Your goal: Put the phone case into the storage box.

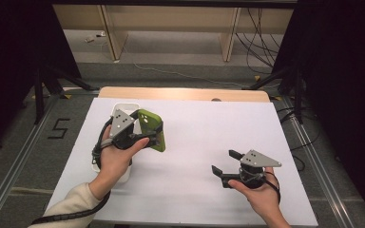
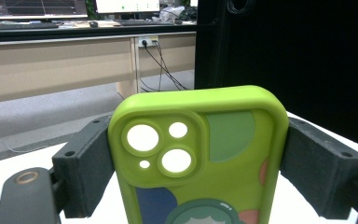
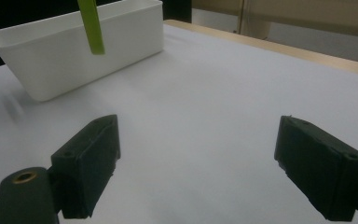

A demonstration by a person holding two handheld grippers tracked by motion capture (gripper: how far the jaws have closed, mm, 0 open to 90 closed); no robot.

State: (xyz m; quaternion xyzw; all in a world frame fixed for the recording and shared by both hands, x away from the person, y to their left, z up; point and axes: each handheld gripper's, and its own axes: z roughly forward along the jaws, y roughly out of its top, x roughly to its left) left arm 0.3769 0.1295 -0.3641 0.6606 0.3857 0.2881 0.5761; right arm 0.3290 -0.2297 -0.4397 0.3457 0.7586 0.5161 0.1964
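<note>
The left gripper (image 1: 140, 135) is clamping a green phone case (image 1: 152, 129) by its two long edges, and the person's left hand (image 1: 115, 156) is holding it raised above the white surface (image 1: 195, 142), just beside a white bin (image 1: 123, 108) at the surface's left. From the high view the case is appearing only as a tilted green slab, its far end pointing away from the person. The left gripper view is giving what that view cannot: the case (image 2: 200, 154) is standing upright between the black fingers (image 2: 86, 168), both pads pressing flat against its sides, and its face is showing a raised camera block with round cut-outs plus blue, teal and pink cartoon shapes. The right gripper (image 1: 222, 162) is resting low over the surface at the right, in the person's right hand (image 1: 261, 192), well apart from the case. Its own view is showing its fingers (image 3: 91, 163) standing wide apart with nothing between them, bare white surface beneath. That view is also catching the bin (image 3: 74, 51) from the side, as a long, shallow, straight-walled tub, with the thin edge of the case (image 3: 91, 25) hanging in front of it.
</note>
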